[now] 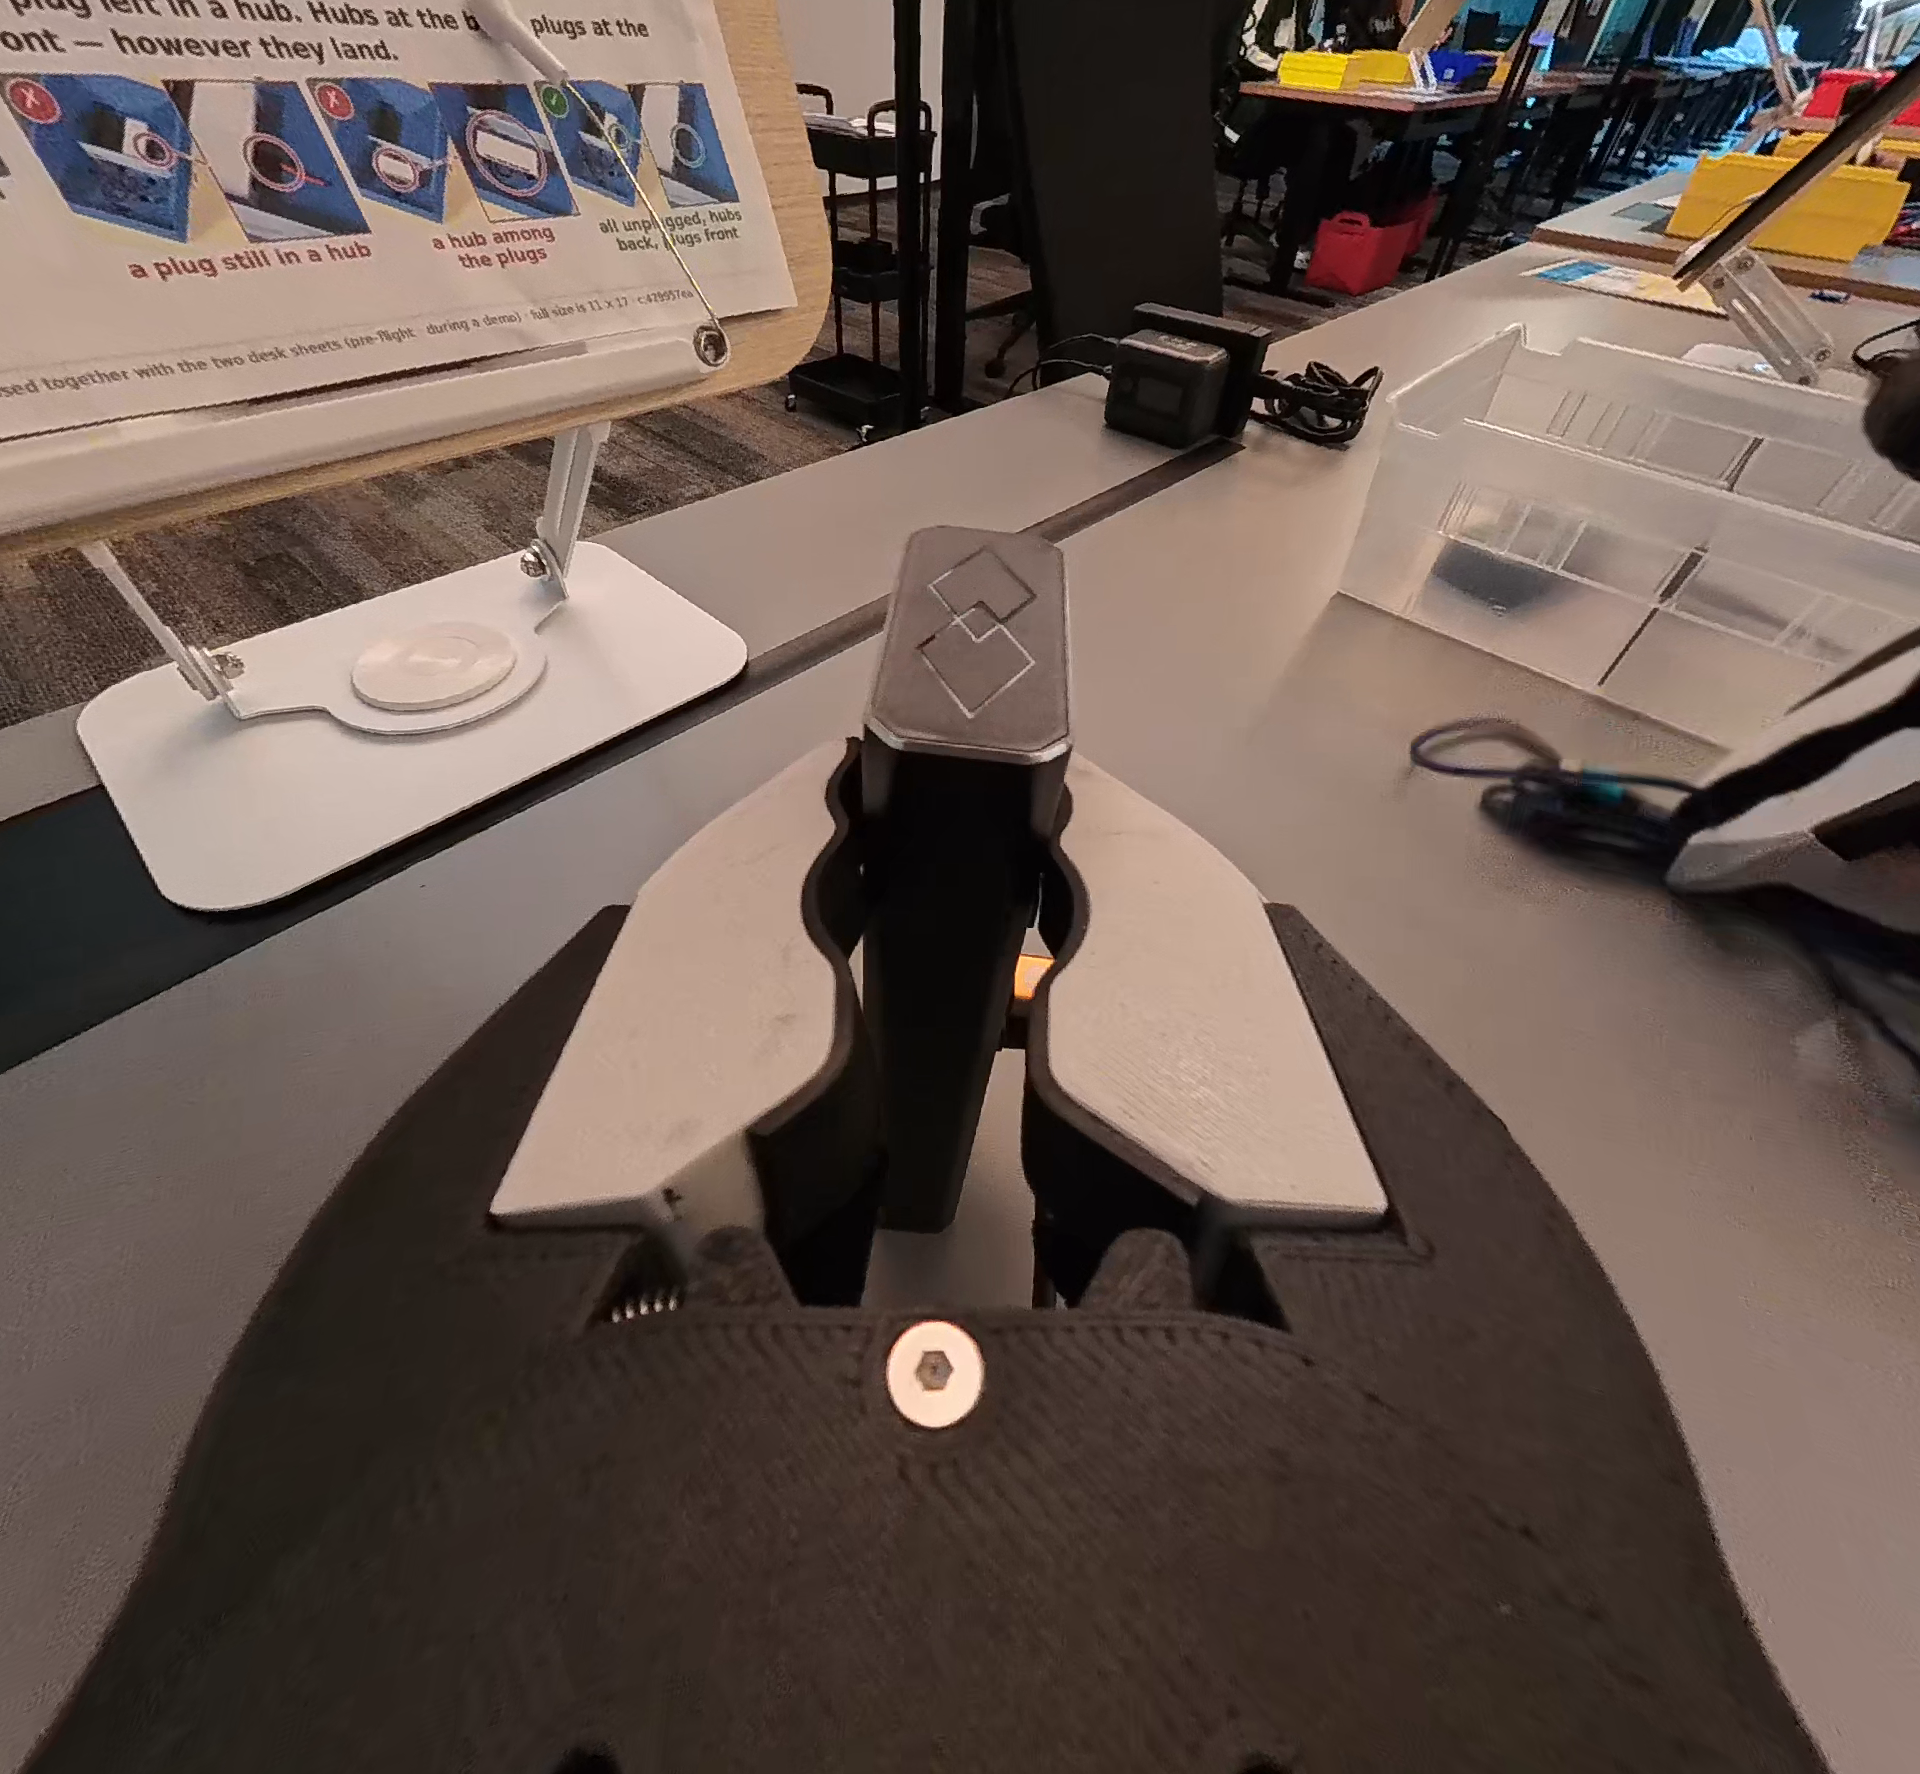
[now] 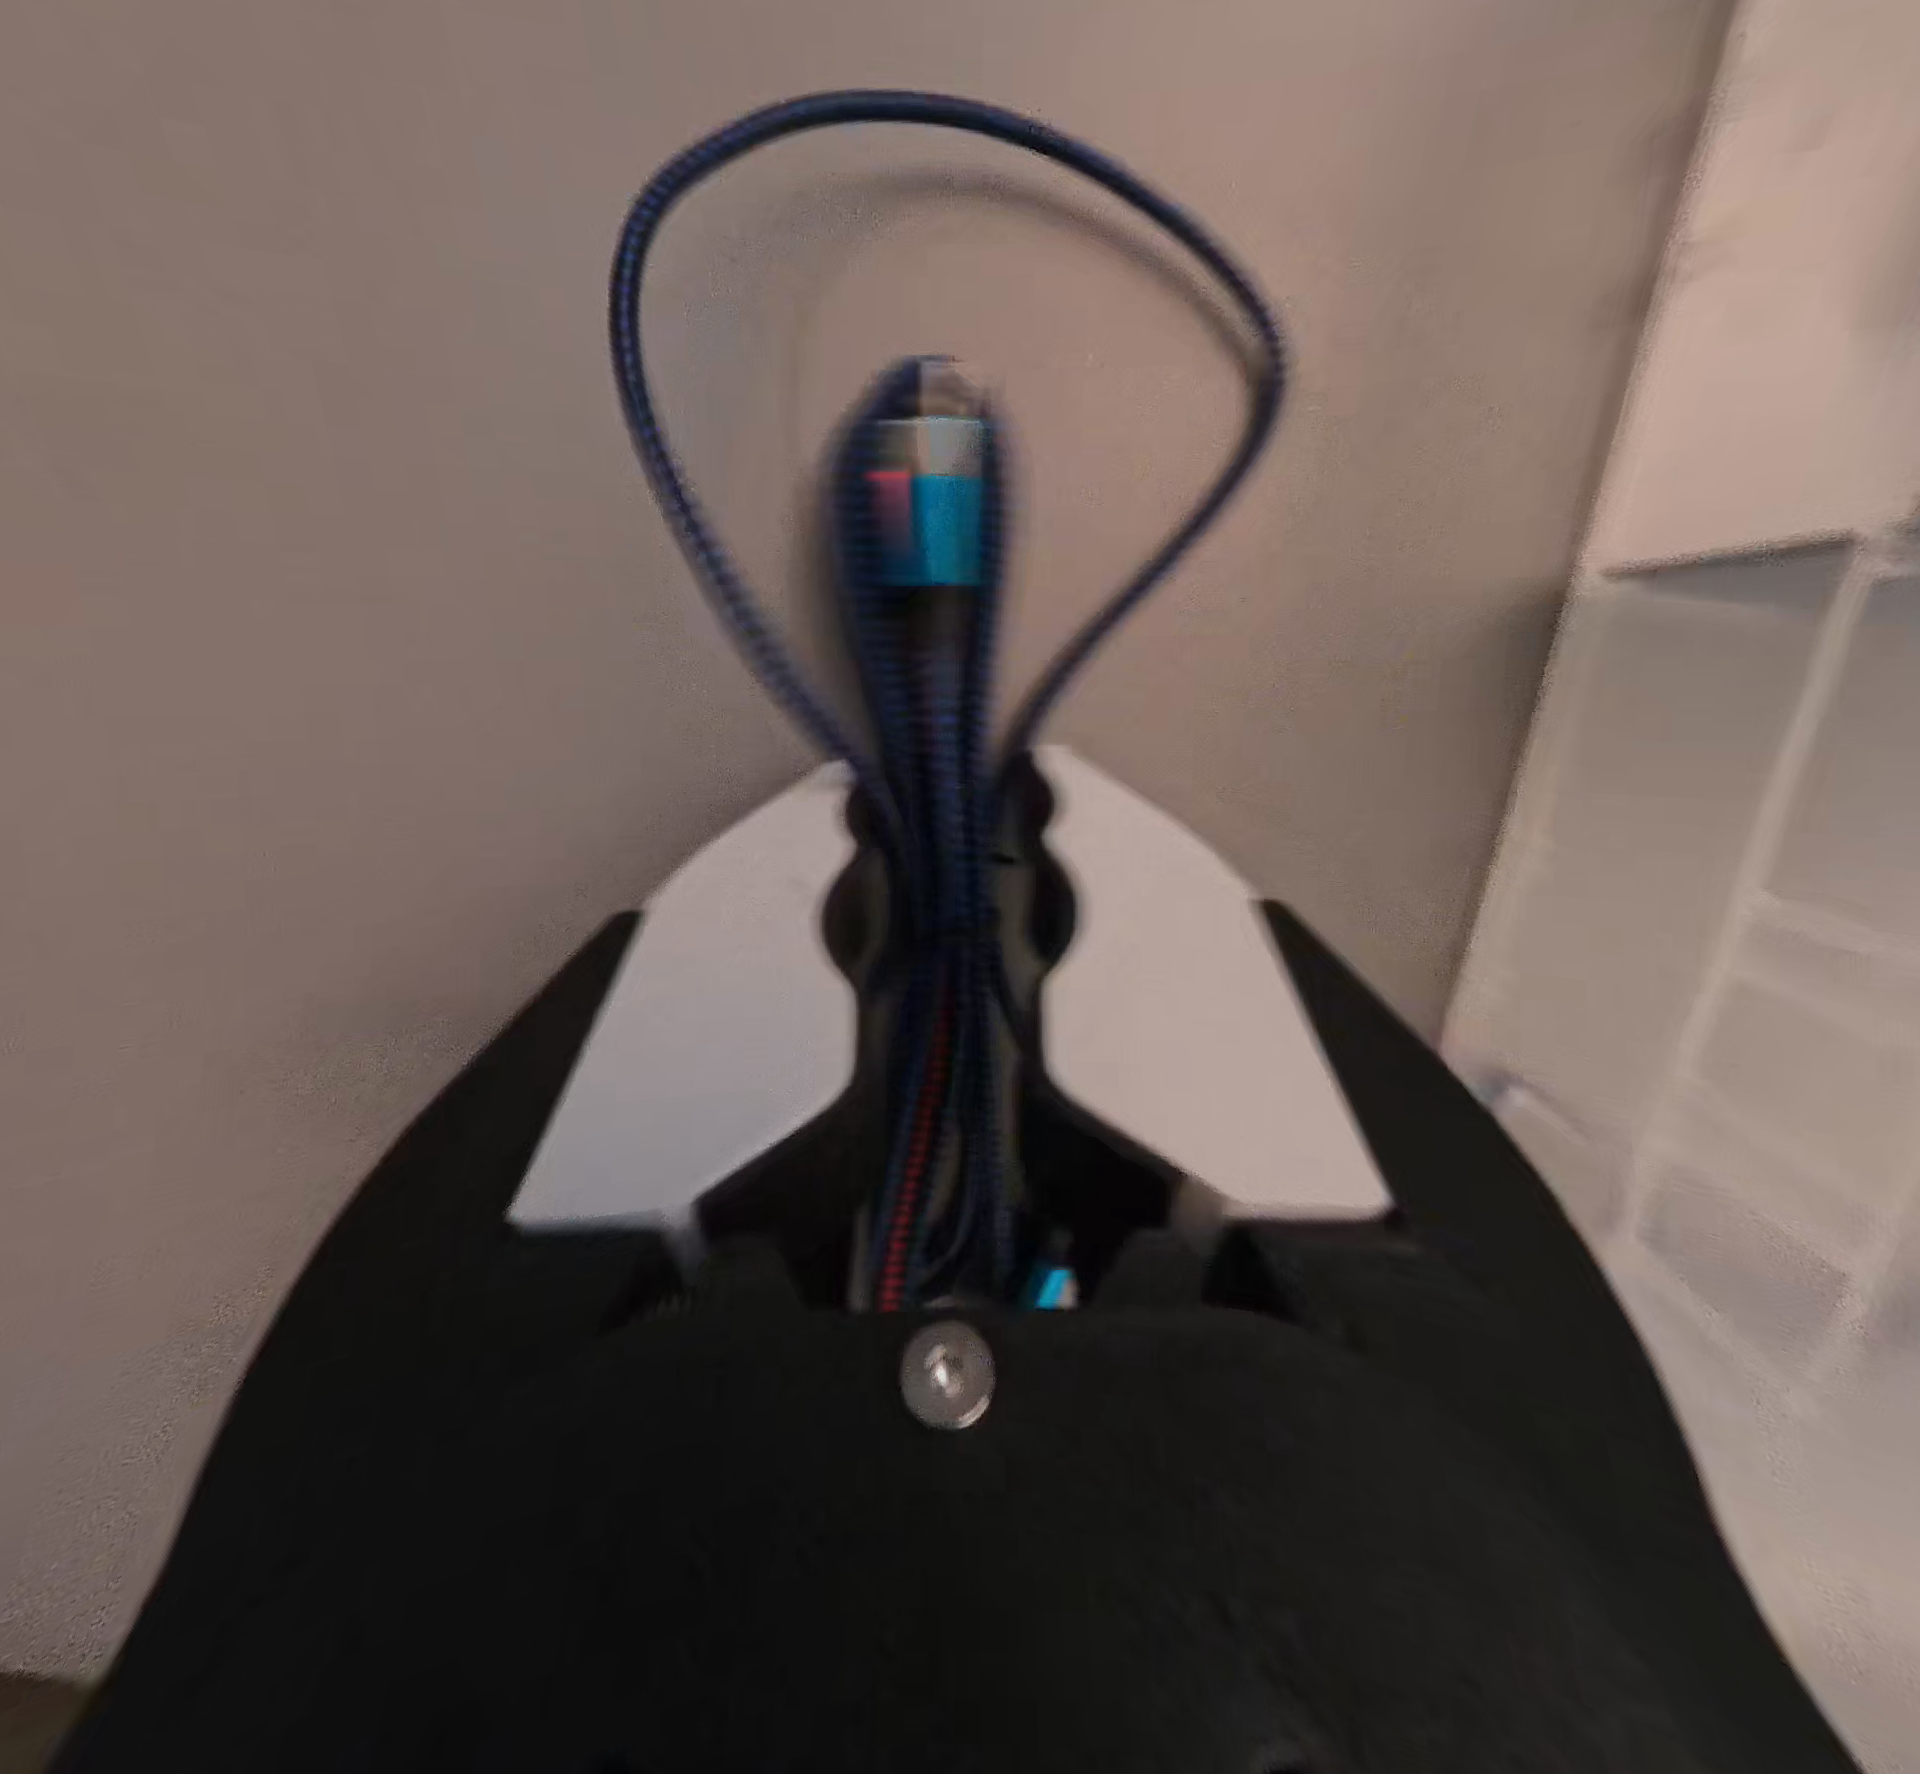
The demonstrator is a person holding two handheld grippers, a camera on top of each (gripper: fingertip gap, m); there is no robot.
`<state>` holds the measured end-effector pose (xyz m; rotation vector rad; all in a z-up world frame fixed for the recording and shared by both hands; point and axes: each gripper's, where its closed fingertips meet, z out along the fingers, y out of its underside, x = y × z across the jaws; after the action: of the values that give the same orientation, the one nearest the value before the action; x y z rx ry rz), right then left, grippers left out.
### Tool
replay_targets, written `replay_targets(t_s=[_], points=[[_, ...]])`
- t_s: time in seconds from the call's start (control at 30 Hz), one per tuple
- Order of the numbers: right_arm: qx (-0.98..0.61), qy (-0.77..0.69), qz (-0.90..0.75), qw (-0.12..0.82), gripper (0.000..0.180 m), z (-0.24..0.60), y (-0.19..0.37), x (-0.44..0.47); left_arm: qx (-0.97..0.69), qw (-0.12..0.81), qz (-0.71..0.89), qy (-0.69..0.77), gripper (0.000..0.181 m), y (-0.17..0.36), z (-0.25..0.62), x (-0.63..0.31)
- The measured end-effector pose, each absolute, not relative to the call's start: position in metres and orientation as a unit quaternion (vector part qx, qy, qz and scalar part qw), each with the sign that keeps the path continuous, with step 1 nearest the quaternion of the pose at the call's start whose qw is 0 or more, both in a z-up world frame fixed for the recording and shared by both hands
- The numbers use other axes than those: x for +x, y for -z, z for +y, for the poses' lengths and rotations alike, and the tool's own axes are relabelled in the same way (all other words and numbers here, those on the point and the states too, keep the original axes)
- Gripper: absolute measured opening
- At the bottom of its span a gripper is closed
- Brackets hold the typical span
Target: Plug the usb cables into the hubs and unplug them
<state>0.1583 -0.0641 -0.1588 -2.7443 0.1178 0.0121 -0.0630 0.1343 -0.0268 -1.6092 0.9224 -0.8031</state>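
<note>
Far left of the desk [image 1: 1195, 581], near its back edge, a white stand [image 1: 416, 716] carries a sheet of printed instructions [image 1: 343, 114], well clear of the work.

Centre: left tool [image 1: 951, 789] is clamped on the hub [image 1: 966, 644], a dark slab w/ a grey end face, held upright-ish between the jaws, end pointing fwd and up, off the desk. Which face has the ports can't be told from here. A small black box w/ cord [image 1: 1184, 384] sits at the back edge beyond it.

Right of that, the clear bin [image 1: 1621, 519] stands toward the back-right of the desk. In front of it the right tool [image 2: 951, 779] is closed on a bundle of blue cables [image 2: 935, 893], several strands pinched together, one loop arching out ahead, a teal plug [image 2: 940, 519] w/ metal tip sticking past the fingertips. View is blurred, so plug orientation is unclear. From the left wrist view the bundle hangs low over the desk.

Doing this step well, IMO:
- Grip is on the whole bundle, not the plug; plug will likely flop when pushed. Better to re-grip one cable just behind the plug.
- Turn the hub so its ports face the right tool; keep the left grip firm as the reaction hand.
- Line plug axis w/ port, flat sides matched, push straight, no wiggle.
- Keep the loop clear of the bin wall so it doesn't snag.
</note>
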Motion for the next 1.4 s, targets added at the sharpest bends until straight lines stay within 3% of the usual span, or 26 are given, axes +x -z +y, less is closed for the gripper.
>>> replay_targets(t_s=[0.03,0.33,0.43,0.57,0.7,0.83,1.03,1.4], points=[[-0.977,-0.034,0.021,0.211,0.017,-0.060,0.158,0.144,-0.674,0.531,0.386,0.337,0.029,0.027,0.134,-0.063],[-0.946,-0.140,-0.072,0.283,0.013,-0.057,0.142,0.089,-0.674,0.530,0.385,0.340,0.029,0.027,0.134,-0.063],[-0.884,-0.197,-0.140,0.400,0.010,-0.060,0.073,0.070,-0.674,0.529,0.385,0.343,0.029,0.027,0.134,-0.063],[-0.802,-0.109,-0.152,0.567,0.010,-0.075,-0.049,0.130,-0.674,0.528,0.388,0.341,0.029,0.027,0.133,-0.062],[-0.749,0.009,-0.233,0.620,0.010,-0.091,-0.096,0.219,-0.672,0.527,0.390,0.344,0.029,0.027,0.133,-0.062],[-0.828,0.065,-0.268,0.488,0.010,-0.101,-0.019,0.298,-0.673,0.524,0.386,0.351,0.029,0.027,0.134,-0.063],[-0.878,0.105,-0.346,0.313,0.010,-0.115,0.087,0.332,-0.673,0.523,0.389,0.350,0.029,0.027,0.132,-0.061],[-0.815,0.222,-0.526,0.103,0.010,-0.105,0.093,0.345,-0.672,0.521,0.399,0.344,0.029,0.028,0.130,-0.059]])
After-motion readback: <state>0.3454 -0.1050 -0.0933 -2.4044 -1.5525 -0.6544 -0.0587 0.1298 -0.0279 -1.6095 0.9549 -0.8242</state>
